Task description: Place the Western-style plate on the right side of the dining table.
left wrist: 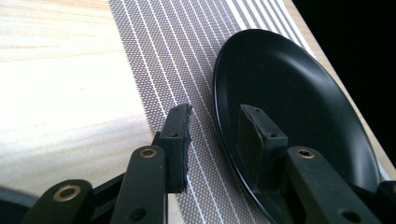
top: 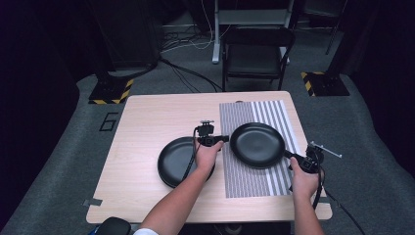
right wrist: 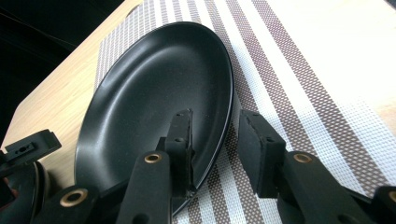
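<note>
A black plate (top: 258, 144) lies on a striped placemat (top: 254, 181) on the right half of the wooden table (top: 147, 122). My left gripper (top: 222, 138) stands at the plate's left rim. In the left gripper view the gripper (left wrist: 215, 112) is open and straddles the rim of the plate (left wrist: 289, 93), one jaw over the placemat (left wrist: 163, 46), the other over the plate's inside. My right gripper (top: 292, 155) is at the right rim. In the right gripper view it (right wrist: 215, 116) is open too, with the rim of the plate (right wrist: 154, 84) in the gap between its jaws.
A second black plate (top: 176, 161) rests on bare wood to the left of the placemat, partly under my left forearm. Behind the table stands a black chair (top: 257, 54), with cables on the floor. The right gripper sits close to the table's right edge.
</note>
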Motion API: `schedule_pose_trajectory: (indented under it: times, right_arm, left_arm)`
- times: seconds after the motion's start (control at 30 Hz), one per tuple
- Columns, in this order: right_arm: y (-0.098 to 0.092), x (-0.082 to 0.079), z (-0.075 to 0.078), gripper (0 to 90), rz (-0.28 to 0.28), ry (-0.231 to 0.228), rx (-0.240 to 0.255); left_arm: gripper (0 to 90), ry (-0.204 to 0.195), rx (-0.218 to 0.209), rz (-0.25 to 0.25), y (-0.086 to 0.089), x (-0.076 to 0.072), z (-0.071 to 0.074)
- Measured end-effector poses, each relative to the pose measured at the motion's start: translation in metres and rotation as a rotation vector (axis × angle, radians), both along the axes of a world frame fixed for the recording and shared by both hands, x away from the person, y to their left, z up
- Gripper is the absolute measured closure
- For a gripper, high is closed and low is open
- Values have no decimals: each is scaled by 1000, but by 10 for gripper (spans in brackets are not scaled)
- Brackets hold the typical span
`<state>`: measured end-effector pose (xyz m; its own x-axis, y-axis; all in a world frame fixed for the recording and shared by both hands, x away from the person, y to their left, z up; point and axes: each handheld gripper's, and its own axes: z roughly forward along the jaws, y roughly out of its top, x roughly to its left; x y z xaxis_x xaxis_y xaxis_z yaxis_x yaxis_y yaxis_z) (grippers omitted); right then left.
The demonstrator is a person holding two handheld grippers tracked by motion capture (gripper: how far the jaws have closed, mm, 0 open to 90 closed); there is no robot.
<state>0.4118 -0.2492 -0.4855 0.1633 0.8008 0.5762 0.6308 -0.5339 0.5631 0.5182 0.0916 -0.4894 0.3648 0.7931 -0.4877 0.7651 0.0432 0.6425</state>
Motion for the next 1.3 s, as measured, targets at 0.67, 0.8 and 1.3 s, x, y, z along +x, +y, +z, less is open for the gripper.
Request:
schedule_pose_trajectory:
  times: [0.67,0.8,1.3]
  right_arm:
    - [3,-27,18,623,159,-43,-94]
    - [5,-32,22,619,173,-57,-99]
    - [13,-45,20,450,254,-101,-155]
  left_arm:
    - [624,-63,9,-38,68,-15,28]
    - [614,-57,-11,-34,84,-19,32]
    - [467,-118,18,-26,153,-45,33]
